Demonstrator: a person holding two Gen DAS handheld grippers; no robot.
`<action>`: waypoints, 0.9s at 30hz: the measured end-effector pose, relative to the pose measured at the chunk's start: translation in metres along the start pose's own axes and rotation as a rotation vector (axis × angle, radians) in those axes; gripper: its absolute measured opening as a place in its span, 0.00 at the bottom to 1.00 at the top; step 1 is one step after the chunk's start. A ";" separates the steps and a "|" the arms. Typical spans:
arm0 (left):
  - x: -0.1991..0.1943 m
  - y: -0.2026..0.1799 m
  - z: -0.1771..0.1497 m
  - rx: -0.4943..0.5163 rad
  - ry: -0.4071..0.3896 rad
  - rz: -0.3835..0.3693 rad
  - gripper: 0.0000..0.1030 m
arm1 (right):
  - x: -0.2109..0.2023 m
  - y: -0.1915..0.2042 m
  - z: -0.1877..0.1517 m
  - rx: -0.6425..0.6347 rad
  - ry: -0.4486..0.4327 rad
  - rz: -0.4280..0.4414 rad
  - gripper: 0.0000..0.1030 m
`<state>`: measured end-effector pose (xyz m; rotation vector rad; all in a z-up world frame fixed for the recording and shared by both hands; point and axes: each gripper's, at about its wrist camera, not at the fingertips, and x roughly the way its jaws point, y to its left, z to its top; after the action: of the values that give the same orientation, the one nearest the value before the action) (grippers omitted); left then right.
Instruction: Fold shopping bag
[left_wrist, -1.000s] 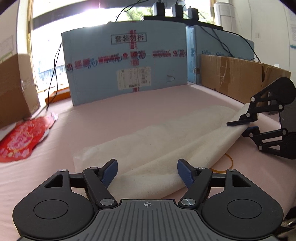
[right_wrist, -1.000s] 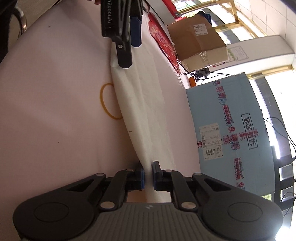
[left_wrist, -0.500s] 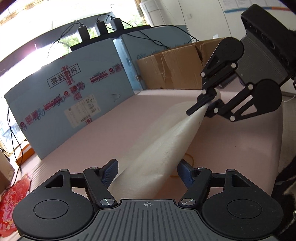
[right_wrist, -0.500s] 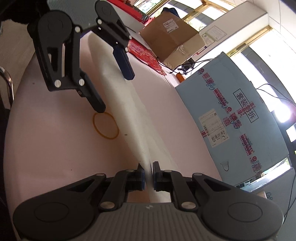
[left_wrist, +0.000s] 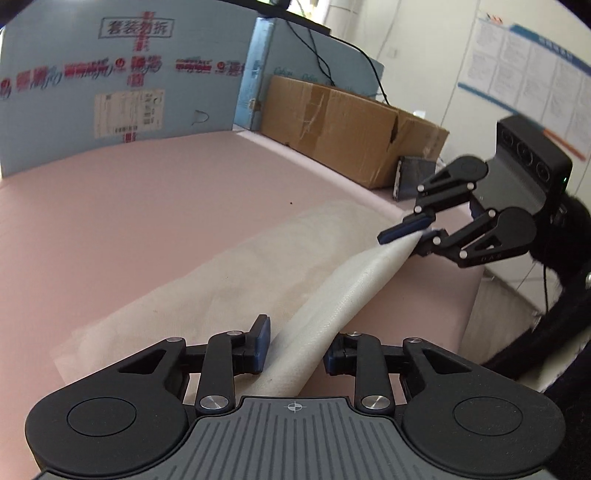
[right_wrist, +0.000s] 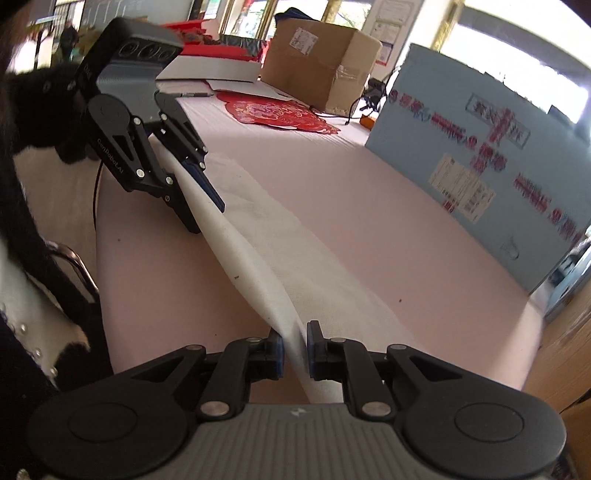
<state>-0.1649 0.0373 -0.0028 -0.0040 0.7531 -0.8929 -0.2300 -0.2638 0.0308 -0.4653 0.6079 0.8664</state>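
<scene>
The cream fabric shopping bag (left_wrist: 236, 273) lies on the pink table, its near edge lifted into a taut fold (left_wrist: 340, 291). It also shows in the right wrist view (right_wrist: 266, 258). My right gripper (right_wrist: 294, 345) is shut on one end of that edge and shows in the left wrist view (left_wrist: 421, 232). My left gripper (left_wrist: 297, 345) straddles the other end with its jaws apart, the fabric passing between them. In the right wrist view the left gripper (right_wrist: 207, 214) sits around the lifted edge.
A blue printed board (left_wrist: 122, 77) stands at the back of the table. A brown cardboard box (left_wrist: 347, 129) sits beside it. Another cardboard box (right_wrist: 317, 62) and a red paper cutting (right_wrist: 277, 114) lie at the far end. The table edge (left_wrist: 469, 306) is close.
Both grippers have risen and swung, lifting the bag's near edge off the table and stretching it. The left jaws have narrowed around the fabric. The orange rubber band is out of view.
</scene>
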 end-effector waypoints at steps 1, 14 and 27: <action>0.000 0.005 -0.001 -0.035 -0.005 -0.017 0.26 | 0.000 -0.013 -0.002 0.070 0.001 0.038 0.21; -0.003 0.053 -0.004 -0.394 -0.004 -0.172 0.25 | 0.009 -0.110 -0.039 0.724 -0.039 0.180 0.34; -0.024 0.083 -0.022 -0.623 -0.183 -0.113 0.38 | 0.017 -0.106 -0.015 0.680 0.072 -0.112 0.32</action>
<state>-0.1293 0.1145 -0.0300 -0.6753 0.8382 -0.7223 -0.1397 -0.3238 0.0223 0.0880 0.8863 0.4919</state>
